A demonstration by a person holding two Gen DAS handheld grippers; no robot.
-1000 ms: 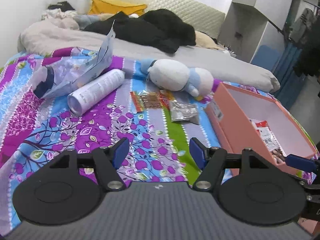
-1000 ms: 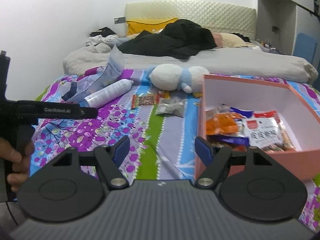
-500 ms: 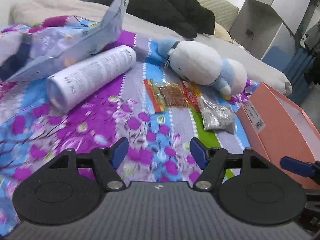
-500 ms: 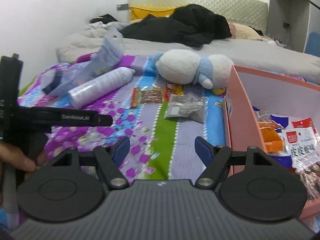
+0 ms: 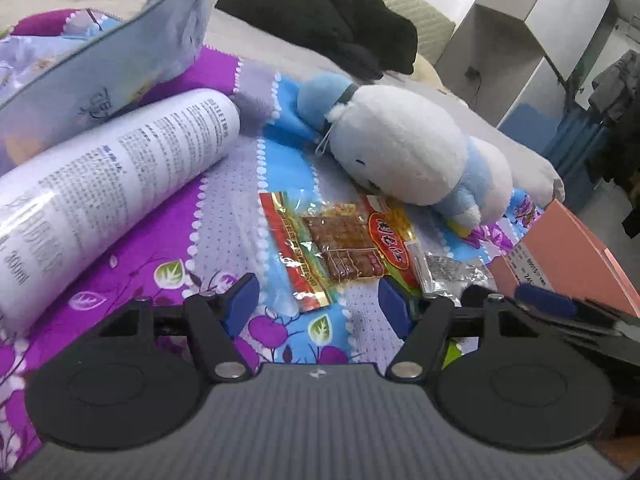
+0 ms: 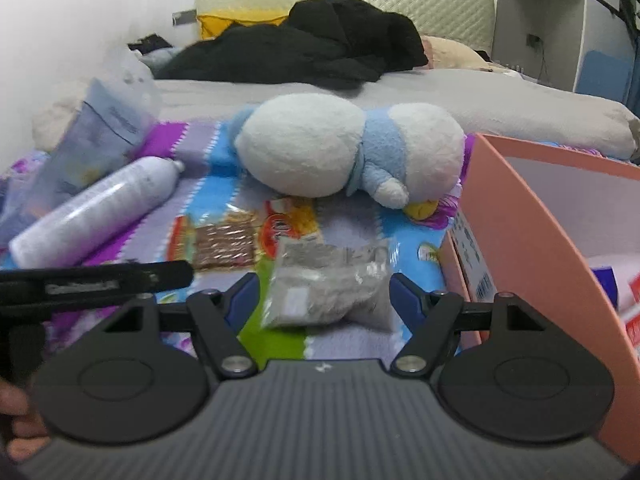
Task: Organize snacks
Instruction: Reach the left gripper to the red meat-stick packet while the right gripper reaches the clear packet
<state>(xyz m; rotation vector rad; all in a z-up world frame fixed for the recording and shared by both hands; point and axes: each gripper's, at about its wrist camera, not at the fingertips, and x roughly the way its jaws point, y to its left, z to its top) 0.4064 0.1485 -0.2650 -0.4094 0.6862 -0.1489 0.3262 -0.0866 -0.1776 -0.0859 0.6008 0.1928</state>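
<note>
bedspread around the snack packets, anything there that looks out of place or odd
Yes. A white spray can lies on its side, a blue and white plush toy lies tipped over just behind the red snack packet and silver packet, and a crumpled plastic bag sits behind the can. None are snacks.

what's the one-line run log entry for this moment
left gripper: jaws open, over red snack packet | right gripper: jaws open, around grey snack bag | pink box: partly filled

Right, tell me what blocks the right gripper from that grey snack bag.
Nothing visible does. The right gripper is open with the grey snack bag lying flat on the bedspread directly ahead, between its fingertips, not yet gripped.
</note>
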